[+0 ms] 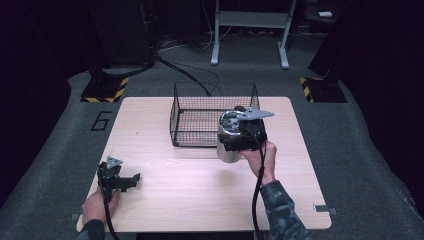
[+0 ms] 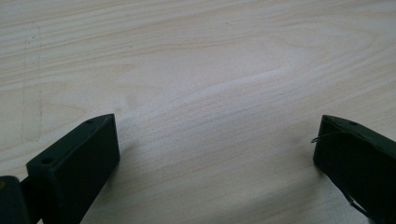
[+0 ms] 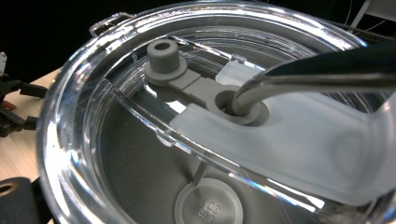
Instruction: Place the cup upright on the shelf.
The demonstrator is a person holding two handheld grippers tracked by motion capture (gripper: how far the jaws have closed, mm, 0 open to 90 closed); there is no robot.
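My right gripper [image 1: 236, 138] is shut on a steel tumbler [image 1: 228, 151], holding it just at the front right corner of the black wire basket [image 1: 186, 136]. Close up in the right gripper view, the tumbler's clear lid [image 3: 116, 135] has a grey stopper [image 3: 163, 57] and a metal straw [image 3: 317, 74] through its hole. One black finger [image 3: 11, 199] shows at the bottom left. My left gripper [image 1: 132, 179] rests on the table's front left, jaws wide apart and pointing right. Its fingertips [image 2: 93, 135] frame bare wood, so this gripper [image 2: 215, 128] is open and holds nothing.
The light wooden table [image 1: 200, 192] is bare apart from the basket near its far edge. Beyond it, on the grey floor, stand two dark posts with yellow-black striped bases [image 1: 105, 90] and a white frame [image 1: 250, 30]. Cables trail across the floor.
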